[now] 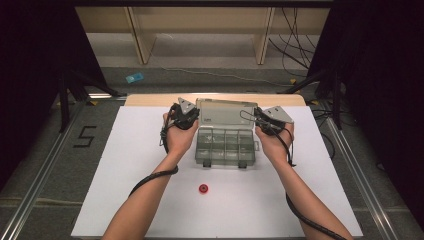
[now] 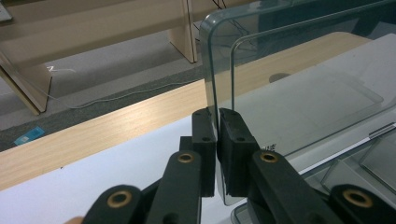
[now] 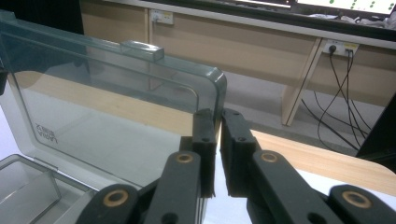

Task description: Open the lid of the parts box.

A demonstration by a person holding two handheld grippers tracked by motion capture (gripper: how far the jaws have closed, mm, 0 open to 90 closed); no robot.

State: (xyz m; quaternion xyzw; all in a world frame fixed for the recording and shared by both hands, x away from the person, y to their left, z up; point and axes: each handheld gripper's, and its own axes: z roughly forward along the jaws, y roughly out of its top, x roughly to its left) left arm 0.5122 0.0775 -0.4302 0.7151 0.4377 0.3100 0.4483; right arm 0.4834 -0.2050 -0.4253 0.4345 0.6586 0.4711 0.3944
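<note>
A clear smoky plastic compartment box (image 1: 225, 146) stands on the white sheet, and its lid (image 1: 225, 114) is raised upright at the far side. My left gripper (image 1: 192, 116) is shut on the lid's left edge, and my right gripper (image 1: 257, 120) is shut on its right edge. In the left gripper view the lid (image 2: 299, 93) has its rim pinched between the pads of the left gripper (image 2: 218, 114). In the right gripper view the right gripper (image 3: 218, 116) clamps the lid (image 3: 116, 107) just below its rounded corner. A small red ring-shaped piece (image 1: 203, 188) lies on the sheet nearer the person.
The white sheet (image 1: 140, 175) covers most of the wooden table (image 1: 150, 100). Beyond the table lie a blue item (image 1: 134, 78) and cables (image 1: 295, 55) on the floor, by wooden furniture legs (image 1: 142, 40). Empty compartments (image 3: 28, 186) show in the box.
</note>
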